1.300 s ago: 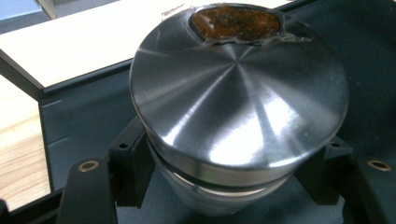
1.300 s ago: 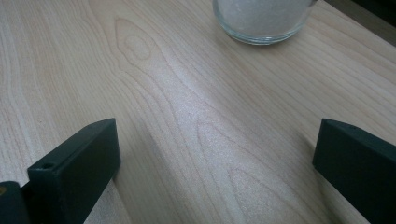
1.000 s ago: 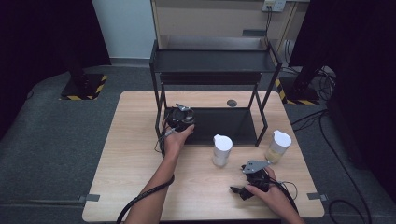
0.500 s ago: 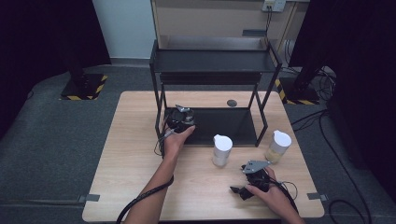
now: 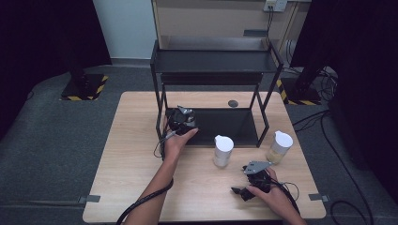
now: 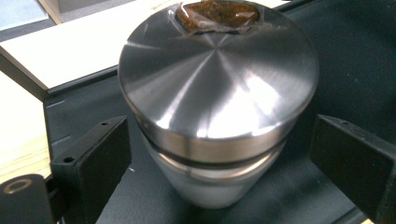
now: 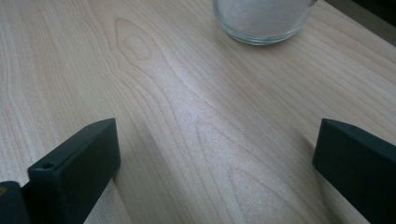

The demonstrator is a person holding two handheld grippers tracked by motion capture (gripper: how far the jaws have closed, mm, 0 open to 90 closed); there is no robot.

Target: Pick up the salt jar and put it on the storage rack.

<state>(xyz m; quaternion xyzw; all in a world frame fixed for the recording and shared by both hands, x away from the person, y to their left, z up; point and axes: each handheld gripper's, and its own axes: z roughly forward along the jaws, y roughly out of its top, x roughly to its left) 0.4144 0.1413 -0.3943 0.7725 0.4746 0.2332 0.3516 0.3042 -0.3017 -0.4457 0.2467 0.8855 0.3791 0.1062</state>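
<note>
Left gripper (image 5: 180,118): left of centre in the high view, at the left end of the rack's bottom shelf; its jaws have just been opening and now stand apart on either side of the jar, neither pad touching it.
Jar: a frosted glass jar with a brushed-steel lid (image 6: 217,93) stands upright on the black shelf, in the middle of the left gripper view, between the two black jaws; brownish tape sits at the lid's far edge.
Rack: black metal two-tier shelf rack (image 5: 213,65) on the far half of the pale wooden table (image 5: 122,164).
Right gripper (image 5: 253,180): lower right of the high view, low over the table; its jaws spread wide with only bare wood between them.
Other jars: a white-lidded glass jar (image 5: 223,150) just right of centre, and a second white-lidded jar with a yellowish fill (image 5: 279,146) at the right, both on the table in front of the rack.
</note>
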